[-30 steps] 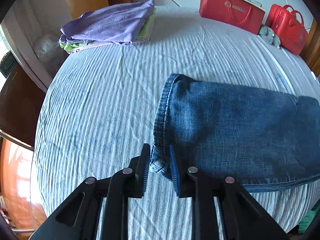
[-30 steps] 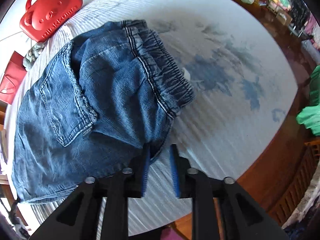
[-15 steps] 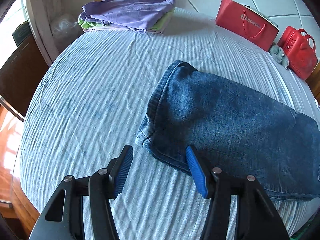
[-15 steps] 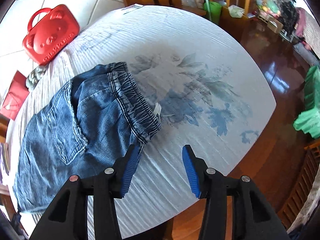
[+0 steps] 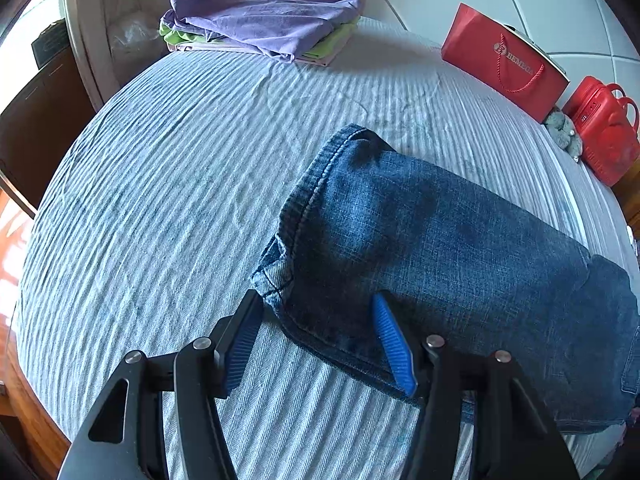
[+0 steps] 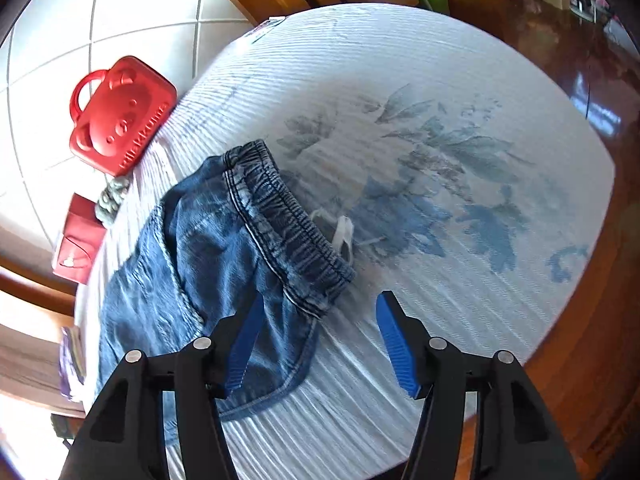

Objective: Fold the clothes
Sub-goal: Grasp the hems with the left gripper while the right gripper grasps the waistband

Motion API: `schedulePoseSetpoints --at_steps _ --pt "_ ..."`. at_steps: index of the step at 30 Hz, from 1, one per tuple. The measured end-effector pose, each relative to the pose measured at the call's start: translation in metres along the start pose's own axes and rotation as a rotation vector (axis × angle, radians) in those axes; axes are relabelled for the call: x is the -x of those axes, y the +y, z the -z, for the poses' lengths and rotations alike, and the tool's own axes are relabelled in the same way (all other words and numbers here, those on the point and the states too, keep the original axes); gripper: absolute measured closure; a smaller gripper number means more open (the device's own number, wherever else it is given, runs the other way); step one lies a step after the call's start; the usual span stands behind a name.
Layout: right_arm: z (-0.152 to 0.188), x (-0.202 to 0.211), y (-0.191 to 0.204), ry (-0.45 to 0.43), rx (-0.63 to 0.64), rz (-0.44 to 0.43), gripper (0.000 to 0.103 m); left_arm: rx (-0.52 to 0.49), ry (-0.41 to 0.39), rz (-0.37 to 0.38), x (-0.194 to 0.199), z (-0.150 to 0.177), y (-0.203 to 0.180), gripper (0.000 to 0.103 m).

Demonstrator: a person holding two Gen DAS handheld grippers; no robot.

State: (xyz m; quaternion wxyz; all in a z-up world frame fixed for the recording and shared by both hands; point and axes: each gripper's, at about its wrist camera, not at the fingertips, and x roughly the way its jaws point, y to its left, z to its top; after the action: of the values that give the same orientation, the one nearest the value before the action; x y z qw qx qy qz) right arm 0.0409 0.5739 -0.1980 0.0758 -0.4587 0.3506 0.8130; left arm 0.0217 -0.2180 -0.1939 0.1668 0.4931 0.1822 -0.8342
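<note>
Blue jeans (image 5: 432, 256) lie folded lengthwise on the striped bedsheet (image 5: 168, 184). In the left wrist view the hem end faces me. My left gripper (image 5: 318, 340) is open and empty, just above the near hem corner. In the right wrist view the jeans' elastic waistband (image 6: 288, 224) lies in the middle, with a back pocket toward the left. My right gripper (image 6: 320, 340) is open and empty, above the waistband's near corner.
A pile of folded clothes, purple on top (image 5: 260, 24), lies at the bed's far left. A red paper bag (image 5: 504, 60) and a red bear-shaped case (image 6: 120, 116) stand at the wall. Wooden floor (image 6: 580, 60) lies beyond the bed's edge.
Both grippers let go of the jeans and opened wide. They lifted and backed off a little. The jeans now lie flat on the bed.
</note>
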Motion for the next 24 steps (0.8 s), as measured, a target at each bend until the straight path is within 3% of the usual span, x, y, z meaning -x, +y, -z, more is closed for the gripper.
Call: schedulePoseSetpoints --at_steps 5,7,9,10,11,13,17,18,19,20,22,24 --pt "0.005 -0.017 0.01 0.01 -0.027 0.009 0.04 0.001 -0.002 0.029 -0.003 -0.001 -0.006 0.028" --pt "0.007 -0.018 0.015 -0.013 -0.027 0.01 0.033 -0.007 -0.01 0.017 -0.004 -0.001 -0.009 0.027" --pt "0.008 -0.022 0.023 -0.02 -0.004 0.021 0.034 -0.014 -0.014 0.007 -0.004 -0.001 -0.012 0.028" --pt "0.008 -0.025 0.028 -0.016 0.017 0.027 0.042 -0.018 -0.014 0.003 -0.005 -0.001 -0.014 0.037" --pt "0.008 -0.029 0.033 -0.011 0.043 0.048 0.05 -0.017 -0.013 0.007 -0.004 -0.002 -0.014 0.054" --pt "0.008 -0.033 0.039 0.003 0.075 0.062 0.059 0.001 -0.002 0.043 -0.004 -0.003 -0.011 0.057" --pt "0.008 -0.035 0.036 0.007 0.089 0.051 0.059 -0.003 -0.003 0.065 -0.004 -0.002 -0.01 0.06" --pt "0.008 -0.035 0.035 0.008 0.088 0.048 0.059 -0.017 -0.002 0.059 -0.004 -0.002 -0.013 0.066" --pt "0.008 -0.035 0.034 0.009 0.089 0.047 0.059 -0.032 -0.002 0.053 -0.005 -0.002 -0.016 0.082" --pt "0.008 -0.036 0.035 0.011 0.094 0.049 0.059 -0.047 -0.001 0.048 -0.006 -0.003 -0.019 0.088" --pt "0.009 -0.036 0.037 0.016 0.118 0.065 0.06 -0.056 0.0 0.045 -0.007 -0.006 -0.021 0.096" --pt "0.008 -0.035 0.039 0.021 0.141 0.087 0.068 -0.094 -0.025 0.046 0.002 -0.009 -0.031 0.098"
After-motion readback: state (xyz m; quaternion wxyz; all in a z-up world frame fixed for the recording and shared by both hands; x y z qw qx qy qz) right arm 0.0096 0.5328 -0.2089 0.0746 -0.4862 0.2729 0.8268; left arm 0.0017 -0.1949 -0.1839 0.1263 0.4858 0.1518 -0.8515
